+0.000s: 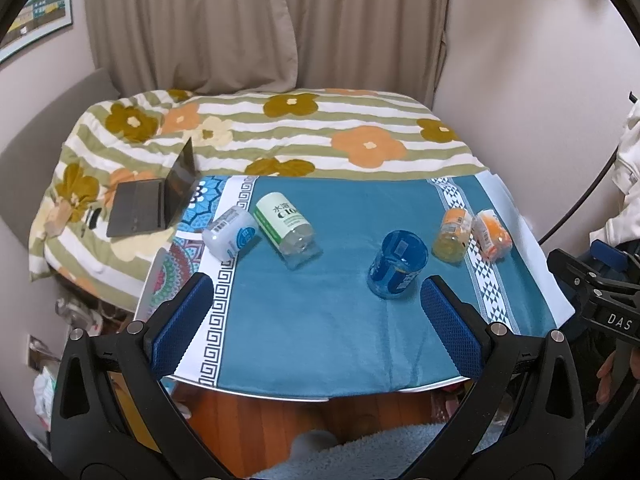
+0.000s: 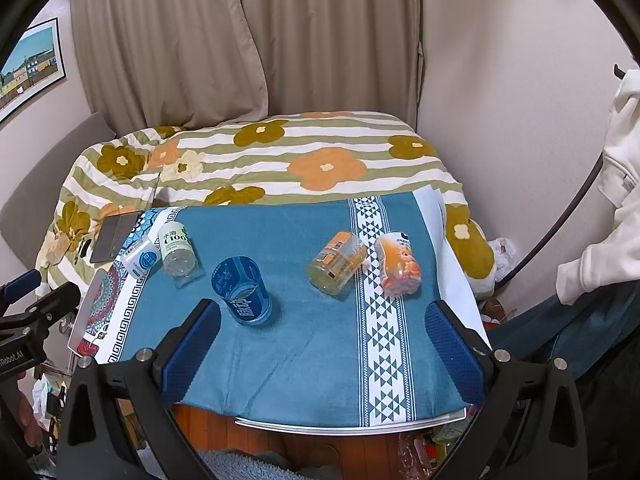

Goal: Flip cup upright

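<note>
Both grippers hover at the bottom of their frames, fingers spread wide and holding nothing. The left gripper (image 1: 316,320) frames bare teal tablecloth (image 1: 320,320) near the table's front edge. Just above its right finger, at centre right of the frame, the blue cup (image 1: 396,264) stands with its mouth up. In the right wrist view, the right gripper (image 2: 324,336) also sits over bare cloth, the blue cup just above its left finger. Beyond lie four tipped cups: a white cup (image 1: 230,236) and a green-labelled cup (image 1: 286,228) at the left, an orange-labelled cup (image 2: 338,262) and an orange cup (image 2: 398,264) at the right, close to the cloth's right edge.
</note>
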